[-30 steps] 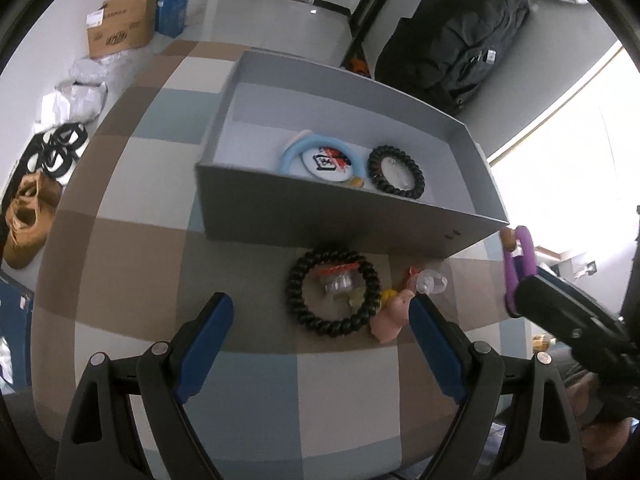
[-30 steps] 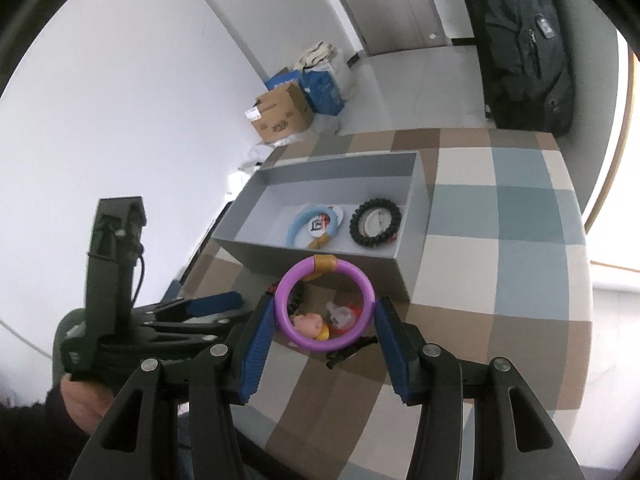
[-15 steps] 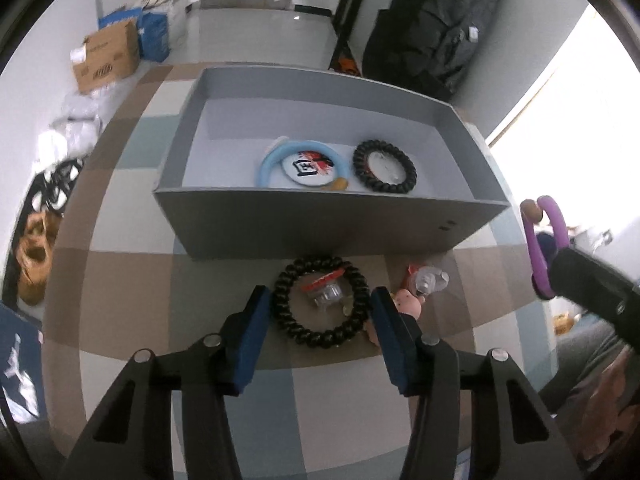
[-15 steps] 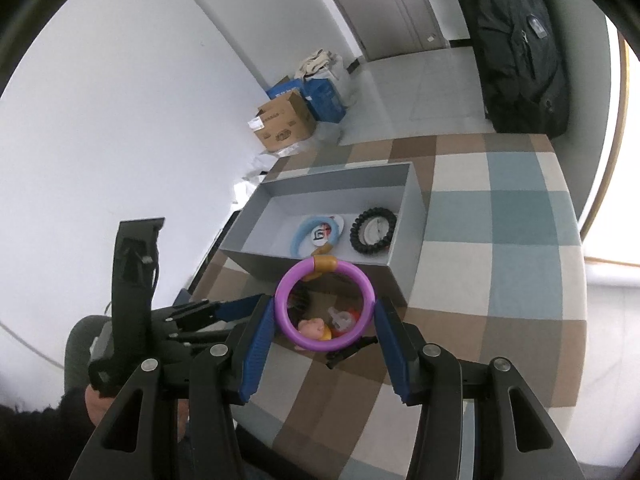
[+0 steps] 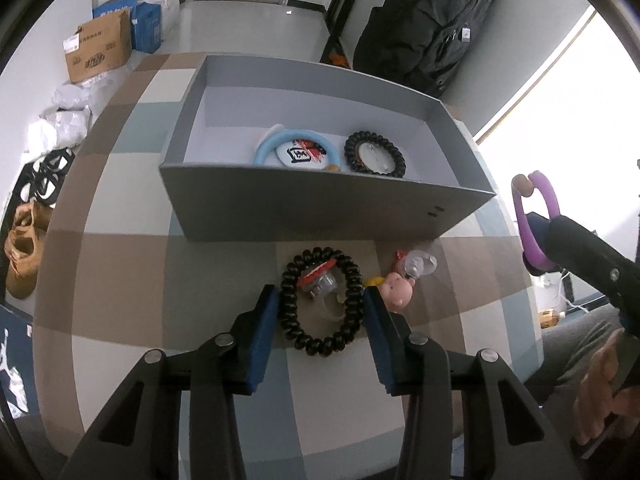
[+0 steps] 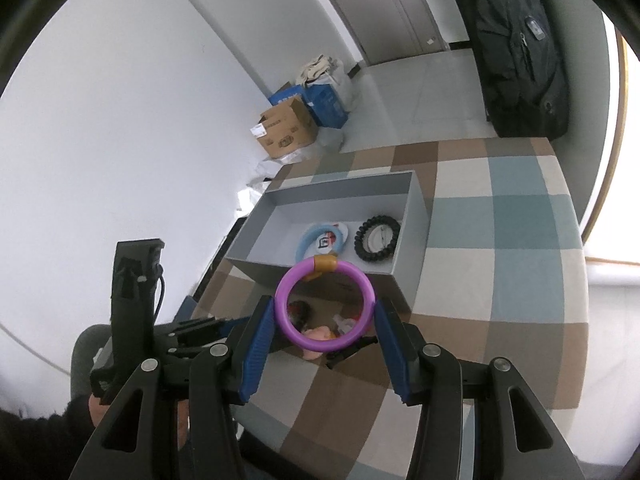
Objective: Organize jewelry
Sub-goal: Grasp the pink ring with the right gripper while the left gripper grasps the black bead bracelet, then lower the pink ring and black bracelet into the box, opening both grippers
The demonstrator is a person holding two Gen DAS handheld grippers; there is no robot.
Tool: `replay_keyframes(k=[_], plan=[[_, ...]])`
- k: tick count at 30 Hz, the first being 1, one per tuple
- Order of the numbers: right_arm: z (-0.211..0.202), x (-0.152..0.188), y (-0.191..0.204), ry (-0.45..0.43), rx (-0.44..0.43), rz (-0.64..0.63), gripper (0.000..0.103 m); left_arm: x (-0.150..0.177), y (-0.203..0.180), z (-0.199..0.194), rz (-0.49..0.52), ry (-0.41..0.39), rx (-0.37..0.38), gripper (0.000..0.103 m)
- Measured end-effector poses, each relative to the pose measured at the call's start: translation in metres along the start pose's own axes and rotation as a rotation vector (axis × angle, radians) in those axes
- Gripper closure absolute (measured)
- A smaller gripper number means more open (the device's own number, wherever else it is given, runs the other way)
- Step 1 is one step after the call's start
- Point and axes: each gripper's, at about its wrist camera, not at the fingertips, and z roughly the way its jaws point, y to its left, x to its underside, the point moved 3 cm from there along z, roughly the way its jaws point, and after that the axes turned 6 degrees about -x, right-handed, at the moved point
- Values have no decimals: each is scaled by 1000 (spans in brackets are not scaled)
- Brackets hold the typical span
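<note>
Left hand-held gripper (image 5: pixel 322 312): your blue pads sit on either side of the black beaded bracelet (image 5: pixel 322 306), touching or just beside its outer edges; it lies flat on the checked desk (image 5: pixel 120 280), so you are clasping or about to clasp it, which one I cannot tell.
Inside that bracelet: a small clear packet with a red strip (image 5: pixel 318 278).
At 2 o'clock from the bracelet: a pink pig charm (image 5: pixel 396 294) and a clear trinket (image 5: pixel 416 266), close together.
Right hand-held gripper (image 6: pixel 325 318): you are gripping the purple bangle (image 6: pixel 325 306) between both pads, raised off the desk, its tan bead at 12 o'clock.
Grey box (image 5: pixel 320 208): at 12 o'clock from both grippers, open-topped, resting on the desk.
In the box: a light blue bangle (image 5: pixel 296 148) around a white badge, with a second black beaded bracelet (image 5: pixel 374 154) just beside it at 3 o'clock.
</note>
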Motion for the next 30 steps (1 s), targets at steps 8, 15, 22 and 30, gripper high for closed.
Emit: replay_keyframes(k=[8,15,22,30], plan=[[-1,-1,6,-18,-8,-7,53,-5,5,-18,-46,-56,49,66],[-3,-6,13,-41,-13,-31,53,-10,-2,-40,-46,-150,94,66],[-1,-13,23,-64,-25,-61,53,-27,1,-58,-56,-256,89,66],[2,-30,24,-102,-20,-51,54,-50,8,-61,-95,-292,127,66]])
